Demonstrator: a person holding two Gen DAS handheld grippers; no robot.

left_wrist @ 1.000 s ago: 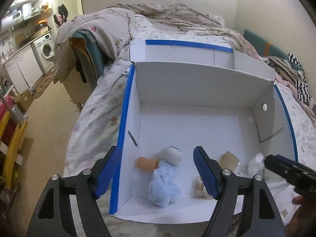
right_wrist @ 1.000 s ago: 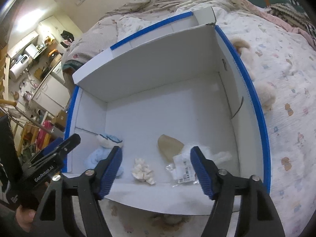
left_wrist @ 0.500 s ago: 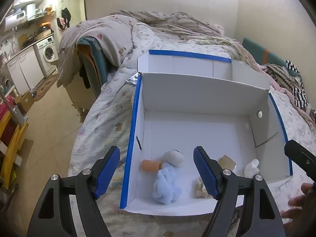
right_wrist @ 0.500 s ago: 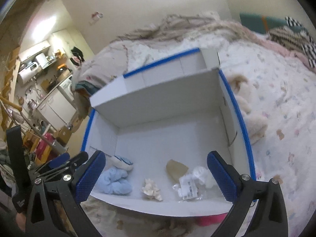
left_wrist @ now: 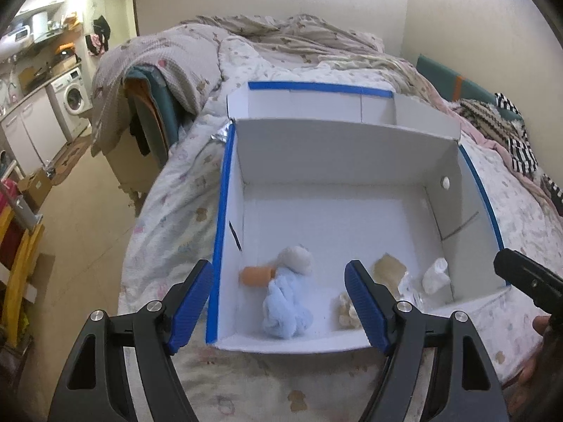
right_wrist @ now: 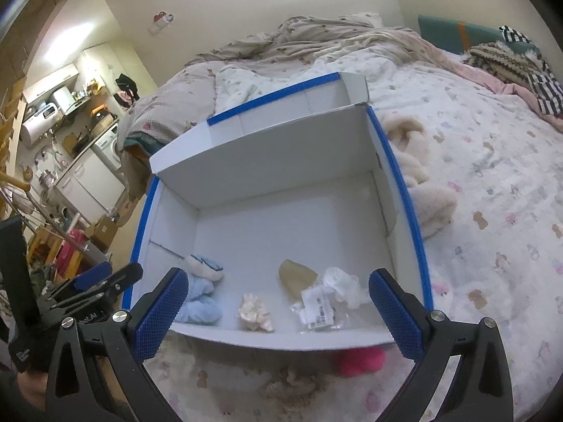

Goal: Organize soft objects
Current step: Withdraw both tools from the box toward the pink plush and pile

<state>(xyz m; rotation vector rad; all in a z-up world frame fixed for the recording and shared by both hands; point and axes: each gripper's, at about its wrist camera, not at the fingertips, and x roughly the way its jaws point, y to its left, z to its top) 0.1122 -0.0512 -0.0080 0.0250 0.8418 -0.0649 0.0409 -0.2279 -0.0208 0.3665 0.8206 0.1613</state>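
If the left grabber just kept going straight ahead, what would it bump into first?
Probably the light blue soft toy lying near the front of the white box. The left gripper is open and empty, aimed over the box's low front edge. Depth is hard to judge, so it might clip that edge first.

An open box (left_wrist: 352, 211) sits on a bed (right_wrist: 492, 183). Along its near wall lie, left to right, a plush toy (left_wrist: 286, 302), a small crumpled piece (right_wrist: 255, 313), a flat pad (right_wrist: 297, 277) and a tagged plastic packet (right_wrist: 318, 307). A fluffy toy (right_wrist: 418, 179) lies outside the right wall; another soft item (right_wrist: 359, 360) rests before the box.
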